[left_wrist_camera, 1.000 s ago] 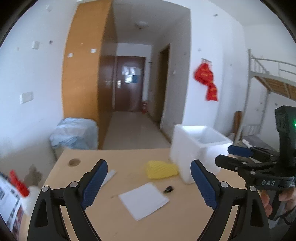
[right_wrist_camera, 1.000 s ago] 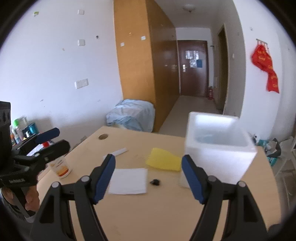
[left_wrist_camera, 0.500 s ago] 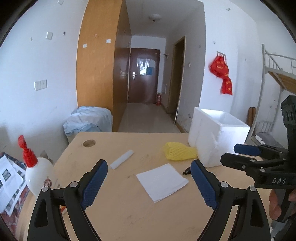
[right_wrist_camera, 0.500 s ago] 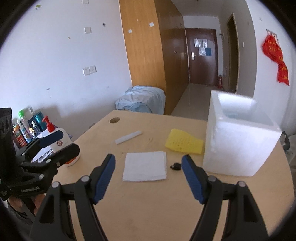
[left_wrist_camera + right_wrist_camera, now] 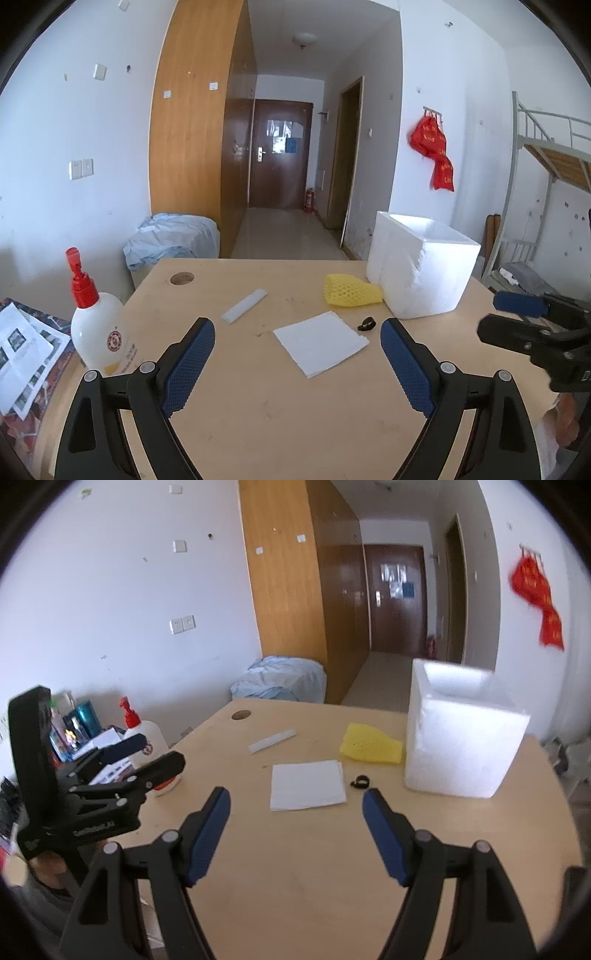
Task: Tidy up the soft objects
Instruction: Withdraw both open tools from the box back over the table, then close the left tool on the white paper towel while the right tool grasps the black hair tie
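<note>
Here, in the left wrist view, the left gripper point(image 5: 297, 328) hangs over the near part of the table point(image 5: 295, 413) with its blue-padded jaws spread wide and nothing between them. Just ahead of it, a little right of its midline, lies a flat white sheet point(image 5: 320, 342). Off the sheet's far right corner, just ahead of the right fingertip, sits a small black object point(image 5: 367, 324), too small to identify. Farther ahead and to the right a yellow net point(image 5: 351, 290) lies flat with one end touching the foot of a white foam box point(image 5: 421, 269), which stands open-topped at the right. A white strip point(image 5: 244, 305) lies ahead and slightly left, and a white bottle point(image 5: 99, 325) with a red cap stands upright at the left edge, beside printed papers point(image 5: 26, 350). The right gripper point(image 5: 517, 317) shows at the far right, held by a hand point(image 5: 563, 421); this view does not settle its jaws. In the right wrist view, the right gripper point(image 5: 295, 805) has its jaws apart and empty above the table point(image 5: 295, 886). The sheet point(image 5: 306, 785) lies directly ahead between the fingertips' lines, the black object point(image 5: 360, 782) just beside its right edge. The net point(image 5: 371, 744) lies beyond, reaching to the box point(image 5: 461, 746) ahead on the right. The strip point(image 5: 272, 741) is farther ahead, left. The left gripper point(image 5: 144, 753) appears at the left, in front of the bottle point(image 5: 146, 734).
</note>
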The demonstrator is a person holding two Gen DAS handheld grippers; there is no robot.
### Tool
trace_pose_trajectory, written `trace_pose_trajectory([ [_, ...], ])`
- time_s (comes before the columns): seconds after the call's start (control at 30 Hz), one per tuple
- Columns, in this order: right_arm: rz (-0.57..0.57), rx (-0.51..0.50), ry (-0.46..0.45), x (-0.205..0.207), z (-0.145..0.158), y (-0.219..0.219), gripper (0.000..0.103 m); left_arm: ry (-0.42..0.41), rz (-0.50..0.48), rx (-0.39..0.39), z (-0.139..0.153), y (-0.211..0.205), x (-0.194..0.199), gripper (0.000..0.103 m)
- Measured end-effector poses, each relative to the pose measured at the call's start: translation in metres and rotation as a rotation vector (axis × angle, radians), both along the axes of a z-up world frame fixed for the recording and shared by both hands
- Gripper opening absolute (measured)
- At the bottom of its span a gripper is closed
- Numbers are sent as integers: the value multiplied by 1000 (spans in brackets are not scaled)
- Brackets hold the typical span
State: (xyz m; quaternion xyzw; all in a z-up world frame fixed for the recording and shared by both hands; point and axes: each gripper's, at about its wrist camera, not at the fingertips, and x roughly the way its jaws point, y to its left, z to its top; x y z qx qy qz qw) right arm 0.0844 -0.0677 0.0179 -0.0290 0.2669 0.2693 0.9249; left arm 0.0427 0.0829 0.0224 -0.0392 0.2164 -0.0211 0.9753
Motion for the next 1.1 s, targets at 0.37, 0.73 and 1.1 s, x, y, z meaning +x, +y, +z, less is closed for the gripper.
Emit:
trace_pose_trajectory([
  [0.37,9,-48,82,68,-37,15,78,40,3,25,-28,0,31,91],
  [0.73,-2,-75,164,123,-69,20,78,99,13,16,-48,3,79,91],
  [1.1,34,-58,224,162,-88,16,77,269,-70,-42,-88,1,138,91],
])
